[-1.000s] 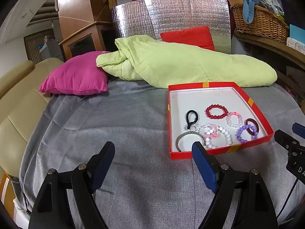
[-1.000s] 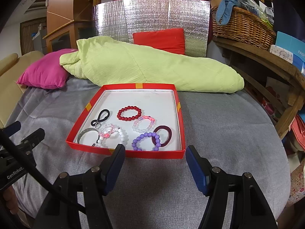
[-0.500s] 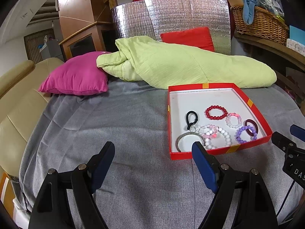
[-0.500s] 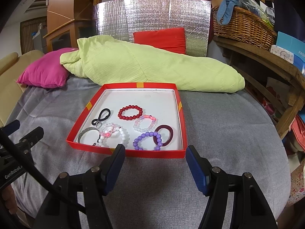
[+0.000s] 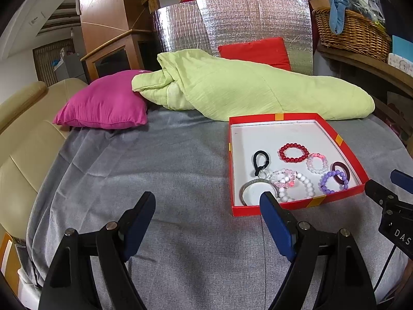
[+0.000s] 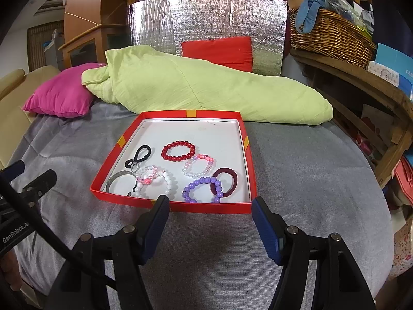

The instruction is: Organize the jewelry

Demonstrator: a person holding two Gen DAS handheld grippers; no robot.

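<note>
Two hand-held grippers are seen nearest, above a grey cloth [image 6: 296, 160]. The left gripper [image 5: 207, 204] is spread wide with nothing between its blue pads, to the left of the tray. The right gripper [image 6: 210, 205] is likewise released and empty, just short of the tray's near wall.

A shallow red tray [image 6: 251, 170] with a white floor is laid on the cloth, and all the jewelry is gathered in its near half. Along the near wall a silver bangle [image 6: 116, 179], a white bead bracelet [image 6: 169, 180] and a purple bead bracelet [image 6: 200, 182] are found. A small pink bracelet [image 6: 148, 177] is laid over the white one, and a dark maroon ring [image 6: 224, 182] is touching the purple beads on the right. Further in, a black looped cord [image 6: 139, 155] with a metal ring at its end, a pale pink-and-clear bracelet [image 6: 198, 166] and a red bead bracelet [image 6: 178, 151] are set apart from one another. The far half of the tray is left bare.

Behind the tray a light green quilt [image 6: 206, 90] is heaped, with a magenta pillow [image 6: 59, 93] at its left end. A wicker basket [image 6: 327, 33] is seen on a wooden shelf at far right; blue cloth and what may be plastic wrapping are piled in it.
</note>
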